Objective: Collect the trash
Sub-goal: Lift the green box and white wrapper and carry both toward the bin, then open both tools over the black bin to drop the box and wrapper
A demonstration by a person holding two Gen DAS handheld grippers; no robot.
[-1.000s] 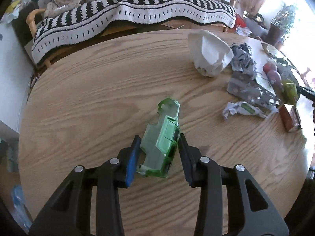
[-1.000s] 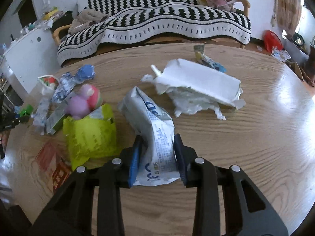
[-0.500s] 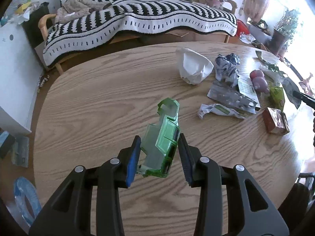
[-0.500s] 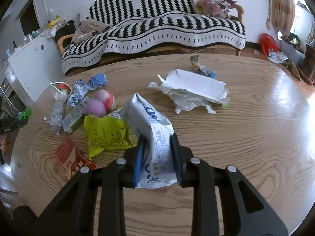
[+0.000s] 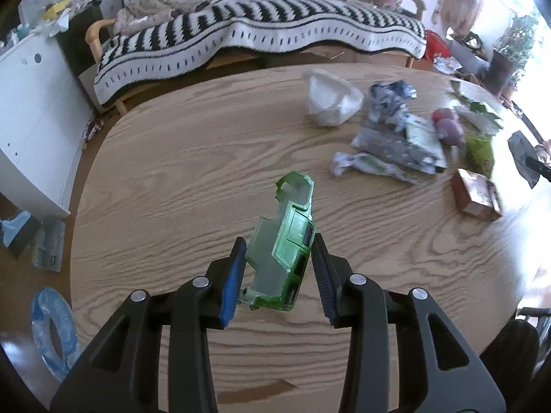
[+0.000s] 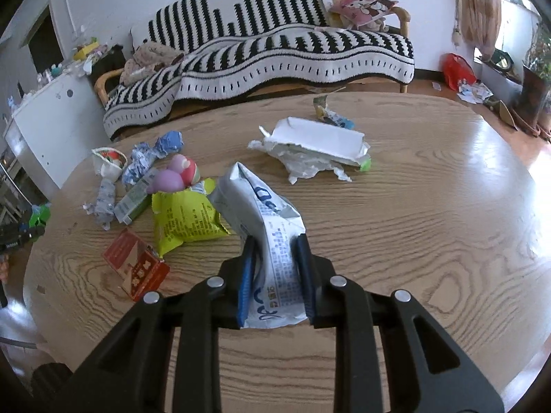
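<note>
Left wrist: we are pinching a translucent green plastic casing (image 5: pixel 283 254) in the left gripper (image 5: pixel 279 268) above the oval wooden table (image 5: pixel 165 172) | right gripper (image 6: pixel 275 275), just closing, squeezing a crinkled white-and-blue foil pouch (image 6: pixel 265 237) | risk: slick foil slipping out.

Both handheld tools look alike: the left matte black plastic two-finger gripper (image 5: pixel 279 272) and the right matte black plastic two-finger gripper (image 6: pixel 275 277) each carry ribbed blue rubber pads (image 5: pixel 232 284) inside their fingers, with round silver screw heads (image 6: pixel 338 280) behind, atop triangular cut-out arms.
</note>
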